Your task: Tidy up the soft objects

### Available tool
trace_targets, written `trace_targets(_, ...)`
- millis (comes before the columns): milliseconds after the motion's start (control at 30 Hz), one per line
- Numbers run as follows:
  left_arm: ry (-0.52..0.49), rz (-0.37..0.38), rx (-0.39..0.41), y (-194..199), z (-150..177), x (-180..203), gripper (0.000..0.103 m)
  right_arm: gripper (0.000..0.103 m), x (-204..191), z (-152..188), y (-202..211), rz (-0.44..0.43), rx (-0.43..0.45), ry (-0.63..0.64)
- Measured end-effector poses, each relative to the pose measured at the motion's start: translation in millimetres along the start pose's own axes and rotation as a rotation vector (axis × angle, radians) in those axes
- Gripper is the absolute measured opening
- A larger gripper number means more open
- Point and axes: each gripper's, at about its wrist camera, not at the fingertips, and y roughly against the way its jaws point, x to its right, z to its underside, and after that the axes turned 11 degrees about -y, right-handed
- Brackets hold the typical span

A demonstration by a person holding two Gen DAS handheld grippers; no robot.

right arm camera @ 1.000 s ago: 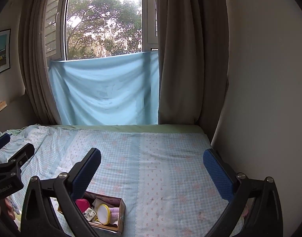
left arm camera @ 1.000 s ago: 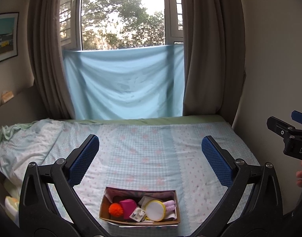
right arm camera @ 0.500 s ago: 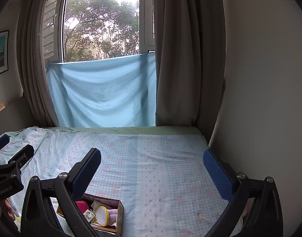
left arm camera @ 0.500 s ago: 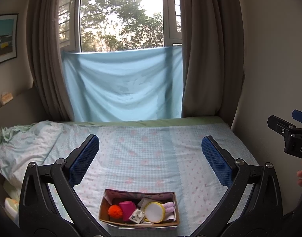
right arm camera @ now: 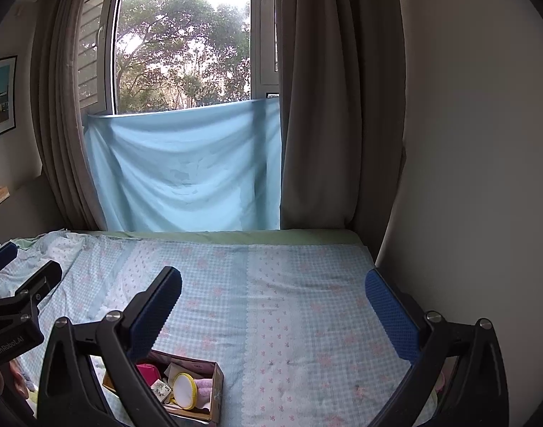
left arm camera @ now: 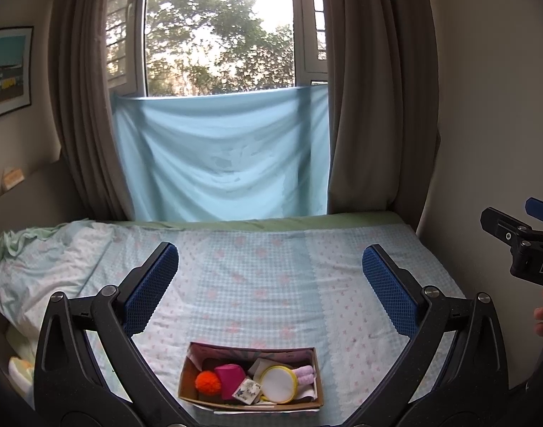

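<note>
A cardboard box [left arm camera: 315, 363] sits on the bed near its front edge, holding an orange pom-pom [left arm camera: 208, 383], a magenta soft piece [left arm camera: 230, 379], a round yellow-rimmed pad [left arm camera: 279, 384], a lilac plush bit [left arm camera: 305, 373] and a small printed sachet [left arm camera: 248, 388]. My left gripper [left arm camera: 269, 288] hovers above and behind the box, open and empty. My right gripper [right arm camera: 273, 311] is open and empty too, to the right of the box [right arm camera: 216, 380], which shows at its lower left. Each gripper appears at the edge of the other's view.
The bed [left arm camera: 257, 277] carries a blue checked sheet with pink flowers, rumpled at the left [left arm camera: 40, 263]. A pale blue cloth [left arm camera: 221, 160] hangs over the window between brown curtains [left arm camera: 371, 106]. A wall [right arm camera: 477, 142] borders the bed on the right.
Both views have tilted slightly upward and the box has slid a little lower in each frame. Both grippers stay open and empty.
</note>
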Motion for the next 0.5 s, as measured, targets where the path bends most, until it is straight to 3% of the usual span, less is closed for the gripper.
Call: trace_targets(500,-0.017,-0.03,0.034,4.4,-1.1,2.3,0.103,0.103,-2.9,-3.7,3.8,0.001,0.012,-0.003)
